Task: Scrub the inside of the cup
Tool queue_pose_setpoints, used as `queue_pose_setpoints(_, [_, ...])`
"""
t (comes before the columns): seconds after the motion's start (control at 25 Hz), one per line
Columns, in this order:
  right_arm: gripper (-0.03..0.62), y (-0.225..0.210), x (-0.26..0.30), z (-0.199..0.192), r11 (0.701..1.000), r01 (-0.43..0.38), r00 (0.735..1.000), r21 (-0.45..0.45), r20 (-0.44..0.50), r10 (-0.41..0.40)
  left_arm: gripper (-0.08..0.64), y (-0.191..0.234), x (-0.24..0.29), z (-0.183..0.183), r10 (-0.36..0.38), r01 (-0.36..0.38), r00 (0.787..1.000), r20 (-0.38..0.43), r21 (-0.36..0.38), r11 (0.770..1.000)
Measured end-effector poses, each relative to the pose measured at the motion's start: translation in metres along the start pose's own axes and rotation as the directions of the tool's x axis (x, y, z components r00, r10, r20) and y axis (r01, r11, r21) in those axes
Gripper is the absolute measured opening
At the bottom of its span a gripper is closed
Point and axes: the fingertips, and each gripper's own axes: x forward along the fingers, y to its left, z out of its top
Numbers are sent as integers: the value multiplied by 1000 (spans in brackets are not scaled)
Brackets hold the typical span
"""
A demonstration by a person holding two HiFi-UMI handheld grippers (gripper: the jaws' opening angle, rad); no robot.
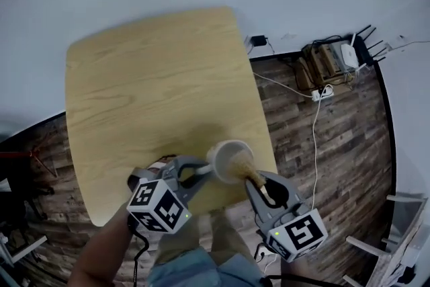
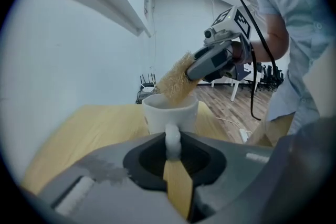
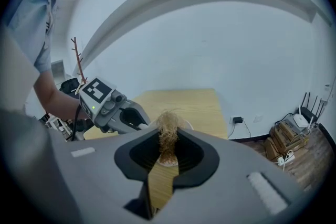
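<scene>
Cup [image 1: 228, 159]: white, smooth, glazed-looking cylinder. It stands upright with its mouth up, over the near edge of the counter [image 1: 148, 91] close to your right corner. The base is hidden, so contact with the counter can't be told.
Handle [image 2: 172, 139]: white loop that points straight back at your left gripper [image 1: 205, 170].
Left fingers [image 2: 105, 176]: closed on the handle, one either side of it.
Brush [image 1: 243, 165]: tan, coarse, frizzy fibre bundle. Its long axis is tilted, running from your right gripper [image 1: 259, 181] down and leftward, with the tip inside the cup mouth.
Right fingers [image 3: 252, 176]: clamped on the brush's rear end, with fibres sprouting from between them.
Counter: pale wood grain, matte, with rounded corners.
Floor [image 1: 322, 165]: dark, rough-looking wood planks.
</scene>
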Motion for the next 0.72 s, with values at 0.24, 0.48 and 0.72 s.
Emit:
queue_pose_setpoints(0.24, [64, 4, -1, 6, 999, -27, 999, -35, -33, 26, 68, 1, -3, 10, -35, 45, 994, -103, 98, 994])
queue_pose_setpoints(0.48, [64, 6, -10, 9, 993, -54, 996, -105, -73, 46, 69, -2, -7, 19, -51, 77, 986, -160, 163, 984])
queue_pose_setpoints(0.72, [63, 12, 2, -5, 964, -171, 980, -201, -134, 146, 69, -5, -9, 23, -35, 75, 979, -202, 193, 978])
